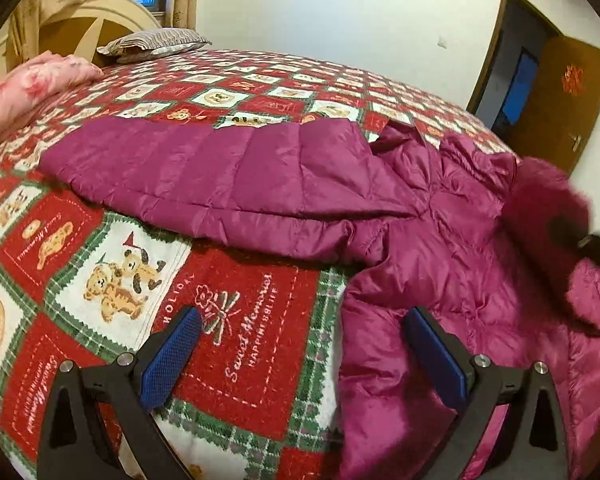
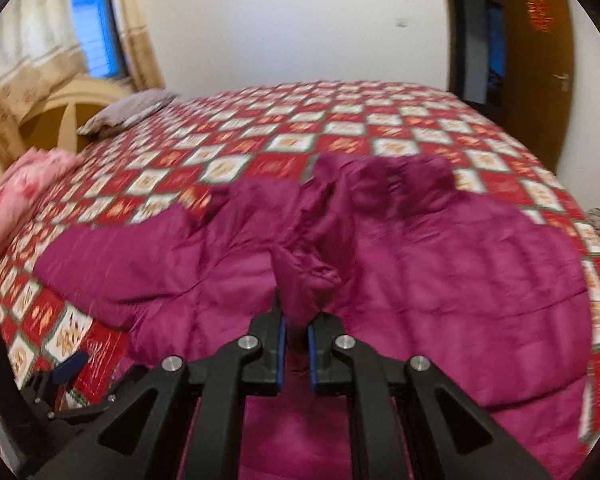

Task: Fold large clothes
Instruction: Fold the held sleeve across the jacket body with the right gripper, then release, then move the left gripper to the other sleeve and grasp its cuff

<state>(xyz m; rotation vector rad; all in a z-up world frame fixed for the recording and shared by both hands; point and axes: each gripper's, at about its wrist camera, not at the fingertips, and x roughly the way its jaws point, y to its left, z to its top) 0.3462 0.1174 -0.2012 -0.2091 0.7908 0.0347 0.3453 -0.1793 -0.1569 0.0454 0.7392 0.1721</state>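
Note:
A magenta quilted down jacket [image 1: 260, 184] lies spread on the bed, one sleeve stretched to the left; its fur-trimmed hood [image 1: 548, 196] is at the right. My left gripper [image 1: 300, 320] is open and empty, low over the bedspread beside the jacket's edge. In the right wrist view the jacket [image 2: 440, 264] fills the middle. My right gripper [image 2: 296, 320] is shut on a bunched fold of the jacket and holds it raised. The left gripper [image 2: 70, 364] shows at the lower left of that view.
The bed has a red, green and white teddy-bear bedspread [image 1: 236, 336]. A pink floral quilt [image 1: 32, 84] and a striped pillow [image 1: 156, 42] lie near the cream headboard [image 1: 84, 20]. A brown door [image 1: 556, 100] stands open at the right.

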